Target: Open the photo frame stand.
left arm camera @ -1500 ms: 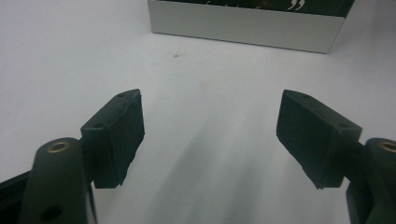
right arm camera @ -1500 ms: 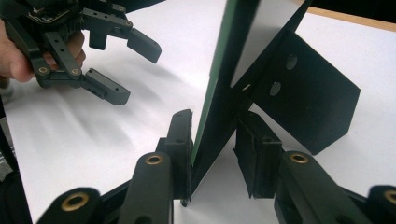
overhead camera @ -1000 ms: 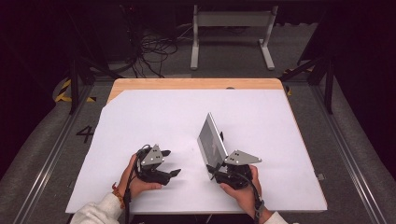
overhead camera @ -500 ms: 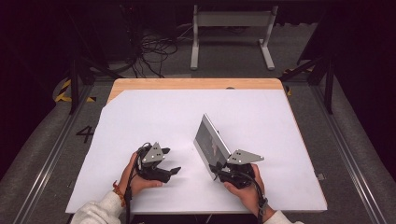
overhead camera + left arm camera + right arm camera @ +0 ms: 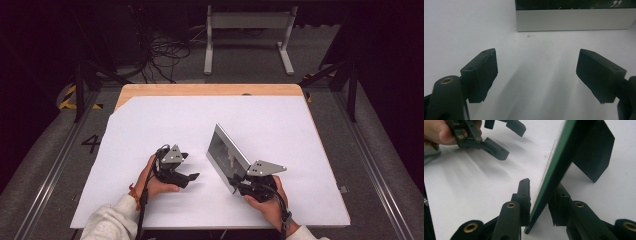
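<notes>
A silver-rimmed picture frame (image 5: 226,150) with dark glass stands tilted on the white table (image 5: 165,120), propped by its black back stand (image 5: 594,150). My right gripper (image 5: 235,180) grips the lower near edge of the frame. In the right gripper view the jaws (image 5: 540,195) have just been closing and press on the green-edged frame (image 5: 559,162) from both sides. My left gripper (image 5: 189,166) lies low on the table to the left of the frame, pointing at it. Its jaws (image 5: 536,72) have just been opening, with nothing between them; the frame (image 5: 574,20) stands a short way ahead.
The white sheet covers a wooden tabletop whose far edge (image 5: 210,90) shows. Behind the table, cables (image 5: 165,50) and a metal stand (image 5: 247,30) rest on the dark floor. Rails (image 5: 50,165) run along both sides.
The left gripper has slid right, toward the frame, and its jaws stand a little wider. The frame has shifted slightly left in the right gripper, whose hand has kept its place.
</notes>
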{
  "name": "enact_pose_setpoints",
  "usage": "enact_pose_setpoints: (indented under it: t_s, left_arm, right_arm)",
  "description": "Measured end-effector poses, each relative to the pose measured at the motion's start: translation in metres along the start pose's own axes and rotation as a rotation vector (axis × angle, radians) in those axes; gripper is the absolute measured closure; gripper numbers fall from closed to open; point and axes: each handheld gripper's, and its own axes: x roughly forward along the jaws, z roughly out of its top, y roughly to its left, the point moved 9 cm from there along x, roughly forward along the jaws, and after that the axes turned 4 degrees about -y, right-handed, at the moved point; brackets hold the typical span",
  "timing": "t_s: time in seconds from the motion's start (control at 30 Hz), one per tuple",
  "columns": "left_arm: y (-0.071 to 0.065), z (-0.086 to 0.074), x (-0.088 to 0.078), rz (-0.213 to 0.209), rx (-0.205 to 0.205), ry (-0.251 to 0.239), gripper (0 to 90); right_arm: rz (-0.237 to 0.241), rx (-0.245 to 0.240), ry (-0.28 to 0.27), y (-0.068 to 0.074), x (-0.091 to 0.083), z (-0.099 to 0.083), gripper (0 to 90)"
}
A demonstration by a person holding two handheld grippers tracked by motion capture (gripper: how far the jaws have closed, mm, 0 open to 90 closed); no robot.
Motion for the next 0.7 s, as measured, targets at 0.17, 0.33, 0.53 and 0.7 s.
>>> enact_pose_setpoints:
  t_s: [0.17,0.33,0.53,0.7]
  left_arm:
    - [0.003,0.001,0.008,0.014,0.006,0.011,18.5]
    - [0.004,0.002,0.013,0.008,-0.002,0.019,18.5]
    - [0.005,0.016,0.023,0.002,-0.021,-0.013,18.2]
    - [0.001,0.019,0.034,-0.008,0.001,-0.008,17.8]
  right_arm:
    - [-0.008,-0.017,0.017,0.001,-0.001,-0.004,73.0]
    - [0.018,-0.03,0.025,0.0,-0.003,-0.004,73.9]
    - [0.04,-0.032,0.041,-0.003,-0.004,-0.004,75.4]
    - [0.065,-0.027,0.047,-0.006,-0.006,-0.004,76.6]
